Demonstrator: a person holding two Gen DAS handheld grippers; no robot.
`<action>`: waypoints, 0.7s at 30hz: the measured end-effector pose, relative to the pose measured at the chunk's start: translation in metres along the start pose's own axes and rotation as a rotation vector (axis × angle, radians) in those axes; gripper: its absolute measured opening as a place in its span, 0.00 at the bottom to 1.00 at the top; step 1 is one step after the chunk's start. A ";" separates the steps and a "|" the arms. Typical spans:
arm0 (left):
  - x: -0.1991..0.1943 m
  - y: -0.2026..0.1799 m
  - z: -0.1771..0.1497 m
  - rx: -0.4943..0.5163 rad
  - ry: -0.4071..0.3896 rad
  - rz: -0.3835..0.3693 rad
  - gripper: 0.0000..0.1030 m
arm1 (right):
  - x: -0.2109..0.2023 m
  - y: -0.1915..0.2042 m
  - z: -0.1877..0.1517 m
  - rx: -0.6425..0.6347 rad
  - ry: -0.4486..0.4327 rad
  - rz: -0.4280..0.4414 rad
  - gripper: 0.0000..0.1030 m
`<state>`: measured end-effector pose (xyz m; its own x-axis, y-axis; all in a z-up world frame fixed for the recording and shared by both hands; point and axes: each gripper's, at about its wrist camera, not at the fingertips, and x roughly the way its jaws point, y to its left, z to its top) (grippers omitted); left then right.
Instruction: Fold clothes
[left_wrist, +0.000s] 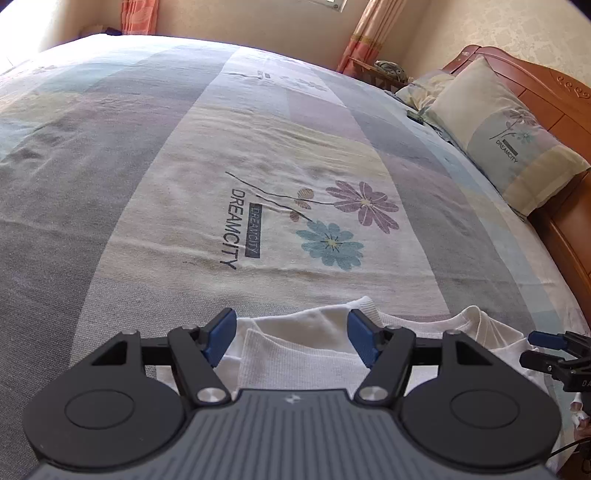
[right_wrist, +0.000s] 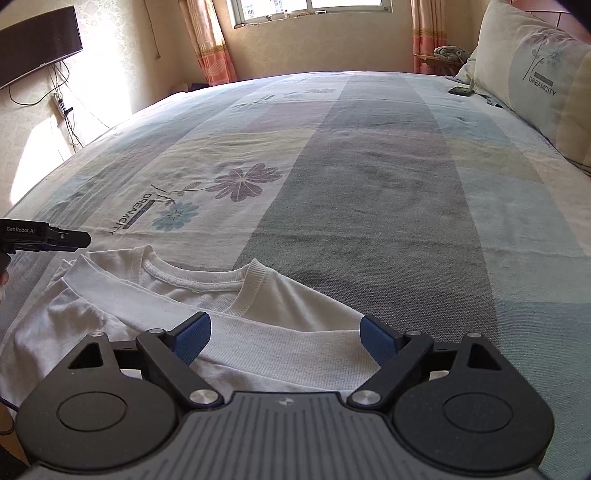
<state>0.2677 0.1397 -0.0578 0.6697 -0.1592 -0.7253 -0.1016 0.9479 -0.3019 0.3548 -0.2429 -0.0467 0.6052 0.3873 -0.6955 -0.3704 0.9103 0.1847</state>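
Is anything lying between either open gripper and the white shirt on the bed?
Nothing visible does. The left gripper and right gripper both hang open directly over the white shirt, with only bare fabric between the pads. The phone lies far off by the pillow.

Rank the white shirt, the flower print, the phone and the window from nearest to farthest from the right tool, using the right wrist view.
1. White shirt, under the right tool.
2. Flower print, left of centre on the bedspread.
3. Phone, far right by the pillow.
4. Window, back wall.
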 end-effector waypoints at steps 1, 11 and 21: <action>0.003 0.001 -0.003 -0.010 0.009 0.010 0.65 | 0.008 -0.002 0.000 0.010 0.011 0.011 0.89; -0.015 -0.005 0.006 0.010 -0.039 0.050 0.67 | 0.012 -0.008 0.018 0.040 -0.011 0.028 0.89; -0.036 -0.017 -0.008 -0.013 -0.048 0.119 0.69 | 0.067 0.013 0.020 -0.025 0.077 0.149 0.95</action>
<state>0.2396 0.1271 -0.0319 0.6869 -0.0316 -0.7260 -0.1921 0.9556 -0.2233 0.4047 -0.2028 -0.0765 0.4871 0.5047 -0.7128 -0.4702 0.8393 0.2730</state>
